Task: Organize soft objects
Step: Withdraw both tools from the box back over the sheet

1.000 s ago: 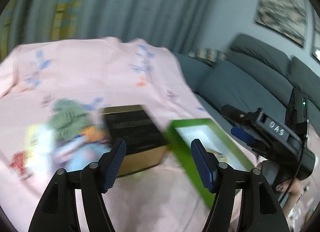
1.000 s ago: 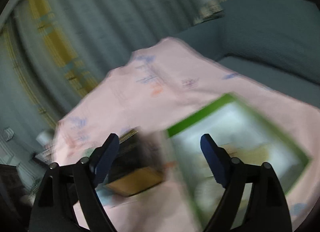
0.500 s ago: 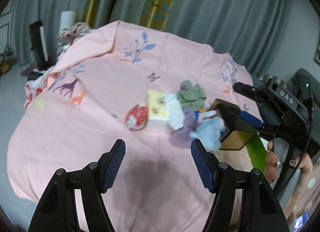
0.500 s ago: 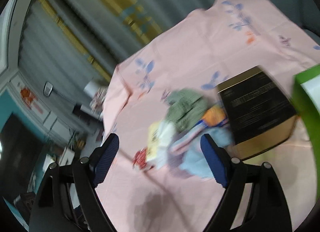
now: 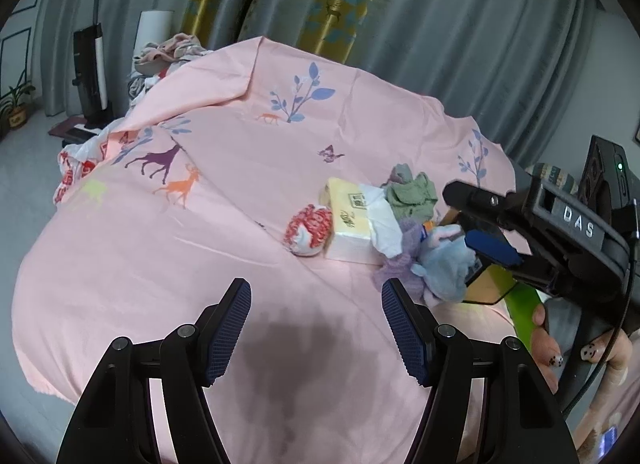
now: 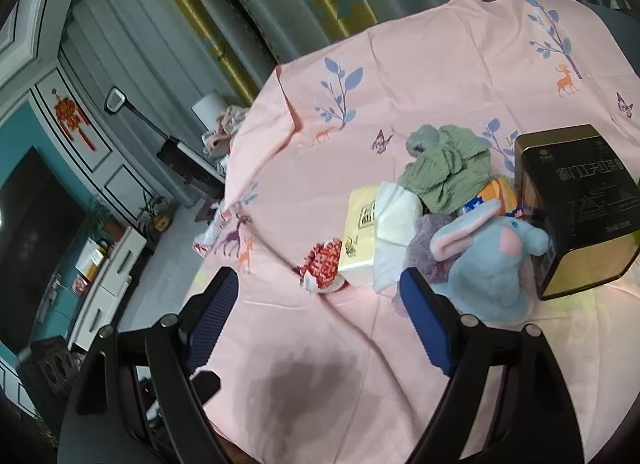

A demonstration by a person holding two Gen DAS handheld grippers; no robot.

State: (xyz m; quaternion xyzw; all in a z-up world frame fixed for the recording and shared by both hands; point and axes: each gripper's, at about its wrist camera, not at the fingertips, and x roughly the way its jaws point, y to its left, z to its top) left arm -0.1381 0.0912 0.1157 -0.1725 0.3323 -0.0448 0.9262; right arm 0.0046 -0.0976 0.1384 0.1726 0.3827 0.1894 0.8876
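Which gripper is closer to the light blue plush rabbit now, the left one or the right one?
Right. The right gripper hangs just over the light blue plush rabbit, its blue pad almost at the toy. The left gripper is farther back, over bare pink sheet.

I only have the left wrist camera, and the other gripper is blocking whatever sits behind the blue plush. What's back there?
Observer: A black box with gold sides stands on the pink sheet. The blue plush lies right up against it.
Operator: Is the right gripper carrying anything? I only see it side-on.
Observer: No. The right gripper is open, with nothing between its fingers.
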